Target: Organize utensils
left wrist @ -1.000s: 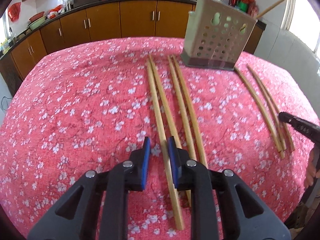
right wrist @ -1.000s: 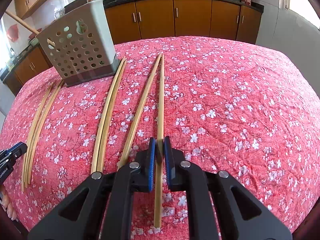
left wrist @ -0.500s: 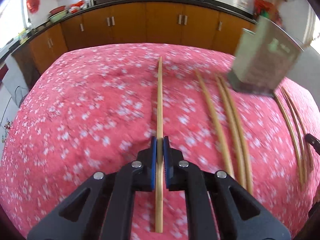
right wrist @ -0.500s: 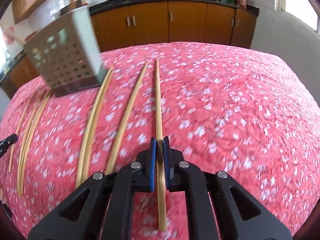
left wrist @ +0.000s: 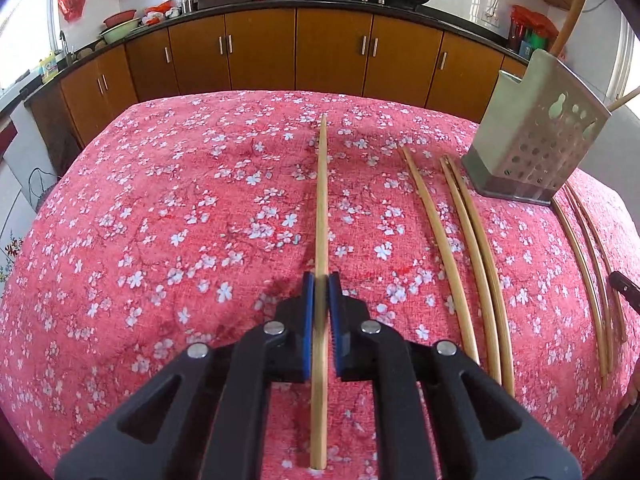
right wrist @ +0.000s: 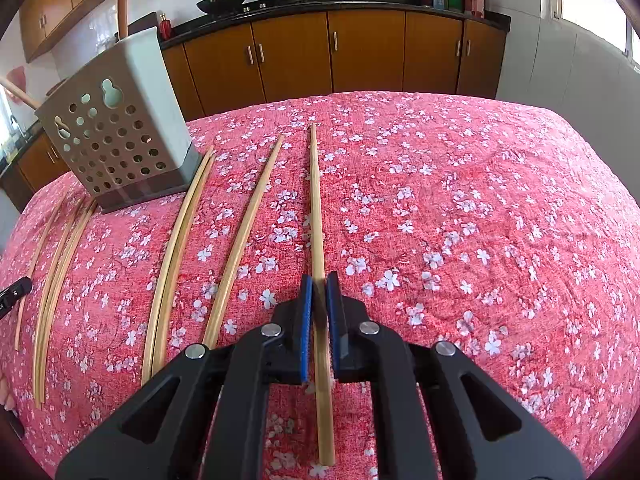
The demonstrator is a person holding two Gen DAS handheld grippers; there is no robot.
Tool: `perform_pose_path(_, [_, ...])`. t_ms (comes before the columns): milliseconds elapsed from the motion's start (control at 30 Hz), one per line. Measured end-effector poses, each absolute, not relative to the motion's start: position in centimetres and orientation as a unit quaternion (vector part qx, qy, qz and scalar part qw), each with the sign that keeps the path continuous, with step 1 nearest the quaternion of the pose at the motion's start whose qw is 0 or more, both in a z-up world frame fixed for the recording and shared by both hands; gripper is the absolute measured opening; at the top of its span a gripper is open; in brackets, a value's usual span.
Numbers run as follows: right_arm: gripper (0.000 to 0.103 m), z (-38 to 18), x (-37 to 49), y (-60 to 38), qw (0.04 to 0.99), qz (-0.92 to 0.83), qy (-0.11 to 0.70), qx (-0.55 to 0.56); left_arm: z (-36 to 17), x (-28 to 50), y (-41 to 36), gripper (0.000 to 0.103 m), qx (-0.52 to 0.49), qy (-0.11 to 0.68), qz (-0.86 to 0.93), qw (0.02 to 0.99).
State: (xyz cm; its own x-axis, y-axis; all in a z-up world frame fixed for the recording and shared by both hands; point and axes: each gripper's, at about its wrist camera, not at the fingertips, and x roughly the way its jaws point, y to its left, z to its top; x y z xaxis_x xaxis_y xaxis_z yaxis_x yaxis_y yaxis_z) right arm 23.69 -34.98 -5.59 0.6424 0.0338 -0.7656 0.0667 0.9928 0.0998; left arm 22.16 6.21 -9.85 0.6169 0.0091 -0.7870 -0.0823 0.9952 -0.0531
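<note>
On the pink floral tablecloth (left wrist: 168,208), each gripper has one chopstick pinched.

Biggest is the cloth-covered table, with brown kitchen cabinets (left wrist: 260,56) behind it. A perforated grey utensil holder (right wrist: 116,136) stands upright on the cloth, loose chopsticks (right wrist: 172,256) lying beside it on both sides. The left gripper (left wrist: 321,292) is closed on a chopstick (left wrist: 321,200) running lengthwise between its blue pads. The right gripper (right wrist: 319,292) is likewise clamped on its own chopstick (right wrist: 316,200), which points away across the cloth.
</note>
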Motion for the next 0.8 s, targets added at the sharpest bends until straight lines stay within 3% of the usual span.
perform_pose_path(800, [0.009, -5.6, 24.01, -34.68, 0.903, -0.011, 0.425, 0.057, -9.87, 22.06, 6.16, 0.011, -0.048, 0.437, 0.025, 0.898])
